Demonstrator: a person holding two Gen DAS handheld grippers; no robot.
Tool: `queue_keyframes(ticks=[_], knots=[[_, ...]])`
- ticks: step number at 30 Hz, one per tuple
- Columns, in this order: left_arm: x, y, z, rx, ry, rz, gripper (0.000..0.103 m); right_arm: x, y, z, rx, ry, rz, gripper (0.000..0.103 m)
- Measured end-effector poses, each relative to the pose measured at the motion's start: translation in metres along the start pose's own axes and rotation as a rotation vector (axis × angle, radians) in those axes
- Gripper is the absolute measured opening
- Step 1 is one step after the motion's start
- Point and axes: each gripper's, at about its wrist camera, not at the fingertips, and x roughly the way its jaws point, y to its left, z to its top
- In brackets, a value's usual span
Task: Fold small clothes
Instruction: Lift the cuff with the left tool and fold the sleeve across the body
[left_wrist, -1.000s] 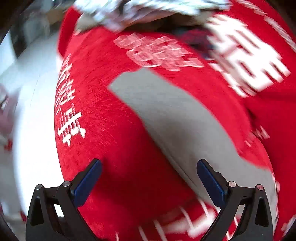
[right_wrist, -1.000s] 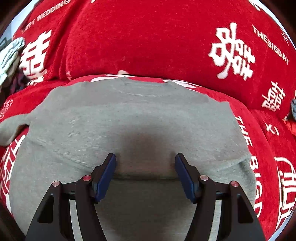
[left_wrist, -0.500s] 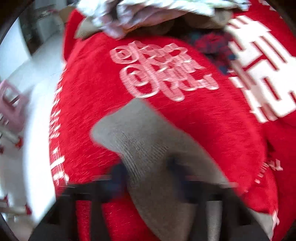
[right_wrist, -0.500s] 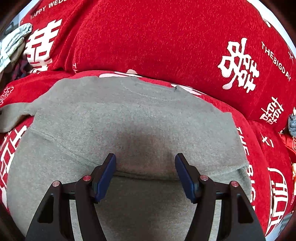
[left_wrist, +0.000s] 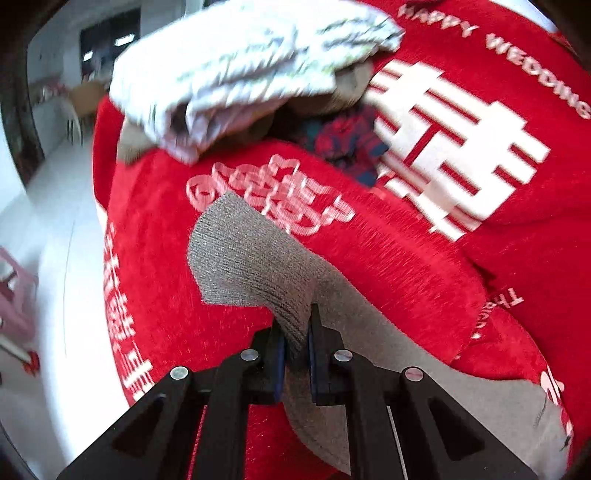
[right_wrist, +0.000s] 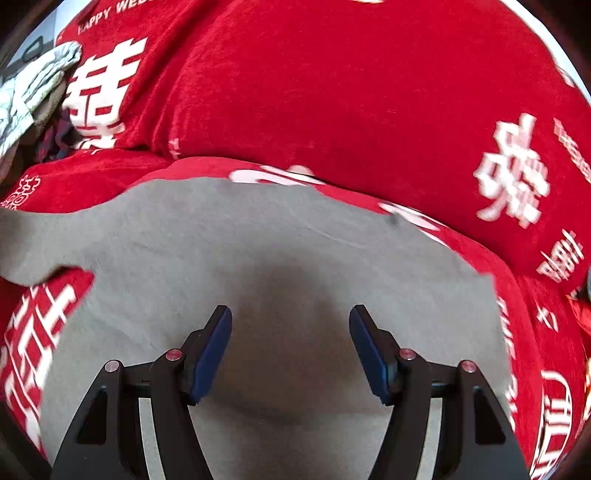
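Grey sweater flat on red sofa cover, near front edge. Left gripper clenched on sleeve cuff; right gripper released, hovering. Carry cuff across body, keep fold line straight.

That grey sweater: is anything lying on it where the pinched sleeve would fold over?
Nothing visible. The left gripper is shut on the sleeve. The sweater lies bare on the red cover under the open right gripper. The pile of clothes sits off to the side.

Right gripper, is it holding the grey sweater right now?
No, the right gripper has its fingers spread wide above the grey sweater, with no fabric pinched between them.
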Motion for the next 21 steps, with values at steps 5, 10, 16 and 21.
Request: queue_keyframes(ticks=[5,10,16,21], knots=[[-0.044,-0.008,0.018,0.043,-0.082,-0.064,0.011,0.031,0.053,0.032,-0.044,0.026,0.029,0.070],[-0.068,-0.012,0.037,0.041,-0.087,-0.148,0.011,0.065,0.108,0.048,-0.117,0.079,0.009,0.070],[-0.090,-0.038,0.047,0.105,-0.123,-0.188,0.011,0.049,0.114,0.060,-0.109,0.050,0.166,0.069],[-0.099,-0.071,0.034,0.168,-0.091,-0.231,0.011,0.028,0.058,0.057,-0.014,0.020,0.098,0.069]])
